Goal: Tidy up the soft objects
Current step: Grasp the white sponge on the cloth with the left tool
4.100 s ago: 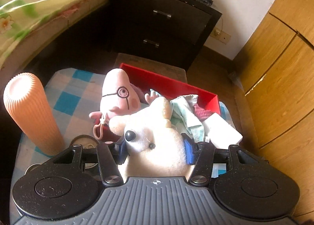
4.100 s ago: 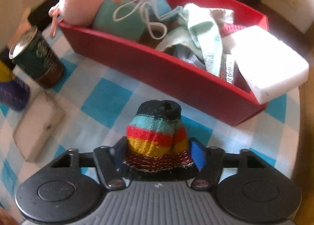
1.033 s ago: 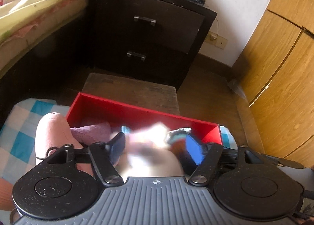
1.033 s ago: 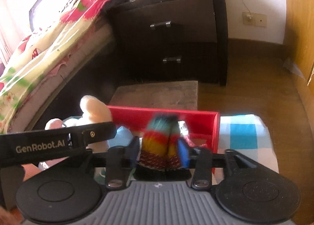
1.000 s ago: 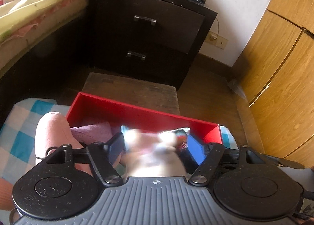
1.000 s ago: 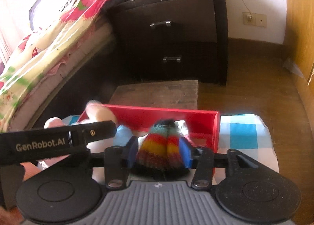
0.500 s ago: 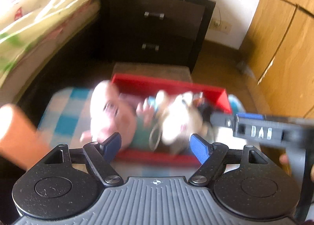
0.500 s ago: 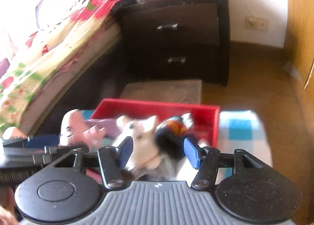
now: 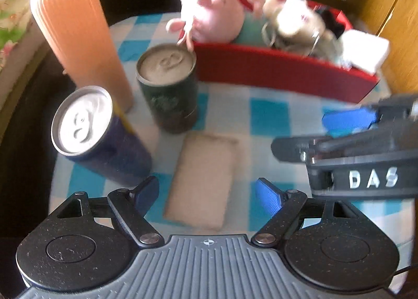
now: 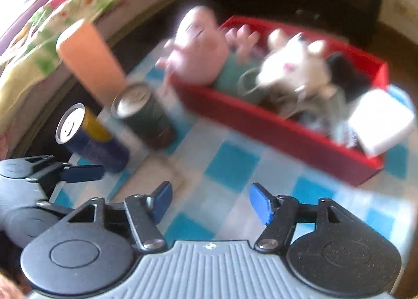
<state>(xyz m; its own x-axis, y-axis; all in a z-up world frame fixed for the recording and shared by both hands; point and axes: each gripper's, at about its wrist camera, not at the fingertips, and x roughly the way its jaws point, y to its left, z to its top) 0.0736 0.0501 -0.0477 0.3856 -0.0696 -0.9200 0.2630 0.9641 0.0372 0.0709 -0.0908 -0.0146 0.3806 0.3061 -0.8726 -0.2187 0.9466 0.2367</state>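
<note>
Both grippers, left gripper (image 9: 207,192) and right gripper (image 10: 209,202), tilted steeply down over the checked cloth (image 9: 269,116), fingers just spreading, released and empty

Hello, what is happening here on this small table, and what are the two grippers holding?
A person is sorting soft things into the red box. The pink plush and the white plush lie in it. Both the left gripper and the right gripper are empty, their jaws having just been opening, above the checked cloth near the two cans.
</note>
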